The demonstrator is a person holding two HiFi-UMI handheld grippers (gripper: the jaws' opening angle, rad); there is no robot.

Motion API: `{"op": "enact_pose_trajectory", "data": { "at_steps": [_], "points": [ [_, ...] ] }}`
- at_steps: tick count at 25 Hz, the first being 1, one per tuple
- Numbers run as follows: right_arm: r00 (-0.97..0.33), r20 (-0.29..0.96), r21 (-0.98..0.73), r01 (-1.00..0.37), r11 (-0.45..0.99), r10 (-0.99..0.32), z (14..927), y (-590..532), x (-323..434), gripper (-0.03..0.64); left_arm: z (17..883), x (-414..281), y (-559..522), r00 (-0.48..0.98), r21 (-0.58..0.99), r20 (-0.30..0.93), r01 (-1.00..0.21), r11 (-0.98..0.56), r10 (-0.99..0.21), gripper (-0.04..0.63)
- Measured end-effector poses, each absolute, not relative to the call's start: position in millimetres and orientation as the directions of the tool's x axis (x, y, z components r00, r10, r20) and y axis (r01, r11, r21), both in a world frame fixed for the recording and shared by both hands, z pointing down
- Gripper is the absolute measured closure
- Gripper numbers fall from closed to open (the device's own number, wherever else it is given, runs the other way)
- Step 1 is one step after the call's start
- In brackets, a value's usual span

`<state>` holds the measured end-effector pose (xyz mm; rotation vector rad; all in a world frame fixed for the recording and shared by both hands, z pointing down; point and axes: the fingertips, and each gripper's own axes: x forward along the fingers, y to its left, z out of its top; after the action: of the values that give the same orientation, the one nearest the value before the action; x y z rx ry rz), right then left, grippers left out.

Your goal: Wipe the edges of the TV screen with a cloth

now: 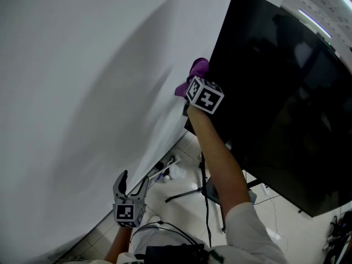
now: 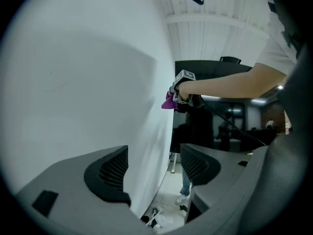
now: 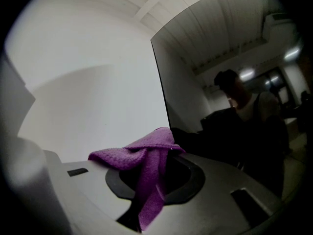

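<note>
Between the right gripper's two grey jaws, clamped tight: one purple nubbly microfibre cloth, crumpled and folded, its loose tail hanging toward six o'clock. Held at the nine-o'clock edge of one flat, glossy black rectangular TV screen. Down at seven o'clock in the head view, one left gripper, its two ribbed dark pads spread wide, nothing between. Behind both, one smooth matte white wall.

Brightly lit across the plain white wall, with soft grey shadow left of the right hand-held gripper. Streaked with ceiling-light glare on the glossy black TV screen right of it. Dark and fisheye-bent at both gripper views' edges.
</note>
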<state>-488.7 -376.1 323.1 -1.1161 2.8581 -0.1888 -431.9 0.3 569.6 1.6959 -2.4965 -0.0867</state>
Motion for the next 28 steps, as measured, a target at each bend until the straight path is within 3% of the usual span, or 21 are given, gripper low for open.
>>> {"op": "enact_pose_trajectory", "data": {
  "at_steps": [6, 20, 28],
  "points": [
    [-0.745, -0.055, -0.158, -0.651, 0.742, -0.665, 279, -376, -491, 0.535, 567, -433, 3, -0.385, 0.127, 0.057, -0.913, 0.389, -0.921, 0.273],
    [-0.684, -0.162, 0.038, -0.724, 0.689, -0.711, 176, -377, -498, 0.534, 573, -448, 11, -0.399, 0.112, 0.048, -0.909, 0.402, -0.916, 0.273],
    [-0.666, -0.195, 0.102, -0.744, 0.661, -0.72, 120, -378, -494, 0.534, 567, -450, 11, -0.428, 0.187, 0.038, -0.885, 0.427, -0.903, 0.273]
  ]
}}
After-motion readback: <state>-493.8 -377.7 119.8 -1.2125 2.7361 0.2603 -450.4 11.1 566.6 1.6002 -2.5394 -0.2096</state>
